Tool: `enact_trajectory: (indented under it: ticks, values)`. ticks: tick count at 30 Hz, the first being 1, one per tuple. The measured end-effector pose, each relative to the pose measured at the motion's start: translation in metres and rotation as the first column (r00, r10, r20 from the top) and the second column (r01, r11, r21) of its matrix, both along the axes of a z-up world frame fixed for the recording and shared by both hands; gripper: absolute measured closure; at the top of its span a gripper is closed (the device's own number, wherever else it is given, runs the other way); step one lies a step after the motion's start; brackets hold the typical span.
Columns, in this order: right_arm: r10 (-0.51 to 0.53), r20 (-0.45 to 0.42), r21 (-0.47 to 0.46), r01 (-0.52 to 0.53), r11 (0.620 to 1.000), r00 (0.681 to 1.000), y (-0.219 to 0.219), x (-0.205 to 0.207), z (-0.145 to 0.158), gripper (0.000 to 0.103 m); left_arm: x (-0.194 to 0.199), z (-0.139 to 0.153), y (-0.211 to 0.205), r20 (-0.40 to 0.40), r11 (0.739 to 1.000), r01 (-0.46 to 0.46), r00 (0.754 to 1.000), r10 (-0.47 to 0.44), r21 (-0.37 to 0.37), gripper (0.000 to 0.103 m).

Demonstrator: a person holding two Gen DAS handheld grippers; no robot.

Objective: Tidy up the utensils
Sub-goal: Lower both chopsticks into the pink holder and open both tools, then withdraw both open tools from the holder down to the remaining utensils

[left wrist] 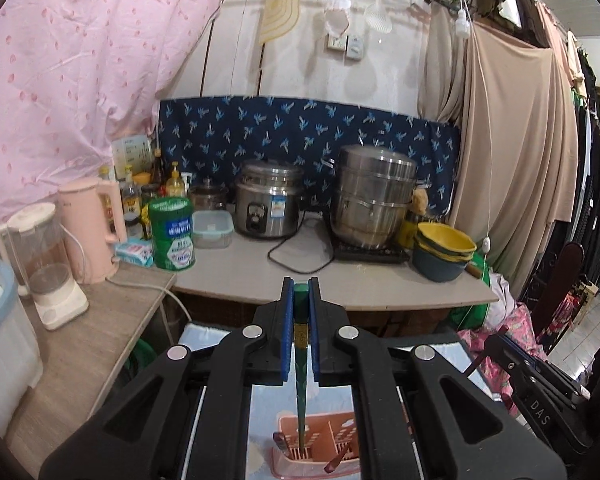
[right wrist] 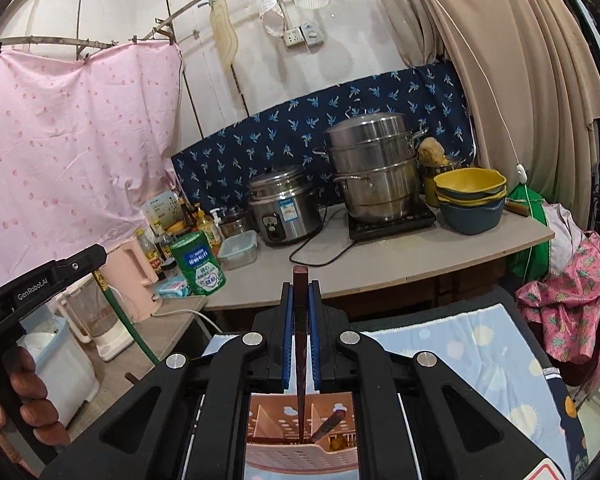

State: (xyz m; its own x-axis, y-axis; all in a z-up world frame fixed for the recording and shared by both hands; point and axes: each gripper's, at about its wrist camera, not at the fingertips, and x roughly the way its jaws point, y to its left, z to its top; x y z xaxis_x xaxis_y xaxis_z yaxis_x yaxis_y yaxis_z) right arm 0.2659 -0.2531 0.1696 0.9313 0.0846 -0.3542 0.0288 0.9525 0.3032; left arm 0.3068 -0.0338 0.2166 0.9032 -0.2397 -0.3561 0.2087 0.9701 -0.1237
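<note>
Left gripper (left wrist: 301, 292) pinches a green chopstick (left wrist: 301, 360), blue pads (left wrist: 287, 320) pressed on its upper part. The stick runs down between the jaws, tip reaching into a pink caddy (left wrist: 320, 432) below; whether the tip touches the bottom cannot be told. Caddy has slotted dividers. A dark utensil handle (left wrist: 279, 438) leans at its left side, another dark one (left wrist: 336, 462) at the front right.

Right gripper (right wrist: 301, 292) pinches a dark brown chopstick (right wrist: 301, 340), pads tight on it, square top end poking above the fingertips. Its tip goes down into the same pink caddy (right wrist: 300, 456), near a divider. A brown handle (right wrist: 328, 424) lies tilted in the compartment just right of it.

Caddy sits on a light blue cloth (right wrist: 472, 356) with pale dots.

In the right view the left gripper (right wrist: 96, 258) shows at the left edge, green chopstick (right wrist: 124, 320) hanging down from it at a slant, a hand (right wrist: 24, 396) on its handle. In the left view the right gripper's body (left wrist: 540, 384) shows at lower right.

Behind: counter (left wrist: 372, 280) with rice cooker (left wrist: 268, 204), steel steamer pot (left wrist: 374, 196) on a hotplate, stacked yellow and blue bowls (left wrist: 444, 250), green can (left wrist: 171, 232), clear box (left wrist: 212, 228), pink kettle (left wrist: 94, 224), blender (left wrist: 46, 264), bottles. Pink sheet (left wrist: 72, 80) hangs left, beige curtain (left wrist: 512, 140) right.
</note>
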Motion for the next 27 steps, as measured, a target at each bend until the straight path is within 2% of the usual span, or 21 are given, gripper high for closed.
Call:
enact_trajectory:
  ticks: [5, 10, 12, 14, 17, 23, 25, 27]
  values:
    - [-0.003, -0.053, 0.009, 0.004, 1.0, 0.999, -0.002, 0.007, -0.024, 0.096, 0.006, -0.022, -0.001, -0.052, 1.0, 0.004, 0.999, -0.003, 0.009, 0.096]
    - [-0.005, -0.069, 0.001, 0.005, 1.0, 0.998, -0.002, 0.007, -0.029, 0.095, 0.007, -0.028, 0.0, -0.066, 1.0, 0.001, 0.998, -0.001, -0.004, 0.096]
    - [-0.014, -0.067, -0.001, 0.014, 1.0, 0.998, -0.002, 0.006, -0.029, 0.093, 0.007, -0.027, 0.003, -0.069, 1.0, -0.009, 0.998, 0.008, -0.014, 0.092]
    - [-0.02, -0.066, -0.004, 0.02, 1.0, 0.998, -0.003, 0.003, -0.028, 0.092, 0.007, -0.026, 0.006, -0.068, 1.0, -0.019, 0.998, 0.018, -0.02, 0.079]
    - [-0.022, -0.063, 0.011, 0.023, 1.0, 0.998, -0.007, -0.003, -0.027, 0.091, 0.003, -0.026, 0.009, -0.067, 0.999, -0.031, 0.997, 0.03, -0.024, 0.069]
    - [-0.019, -0.056, 0.029, 0.021, 0.999, 0.998, -0.012, -0.028, -0.026, 0.09, -0.012, -0.029, 0.02, -0.084, 0.999, -0.04, 0.996, 0.037, -0.031, 0.064]
    - [-0.013, -0.064, 0.035, 0.015, 0.999, 0.998, -0.012, -0.04, -0.028, 0.09, -0.021, -0.032, 0.025, -0.091, 0.999, -0.045, 0.995, 0.042, -0.028, 0.056]
    - [-0.004, -0.077, 0.042, 0.007, 0.999, 0.997, -0.012, -0.053, -0.033, 0.089, -0.032, -0.036, 0.03, -0.103, 0.999, -0.042, 0.994, 0.039, -0.026, 0.054]
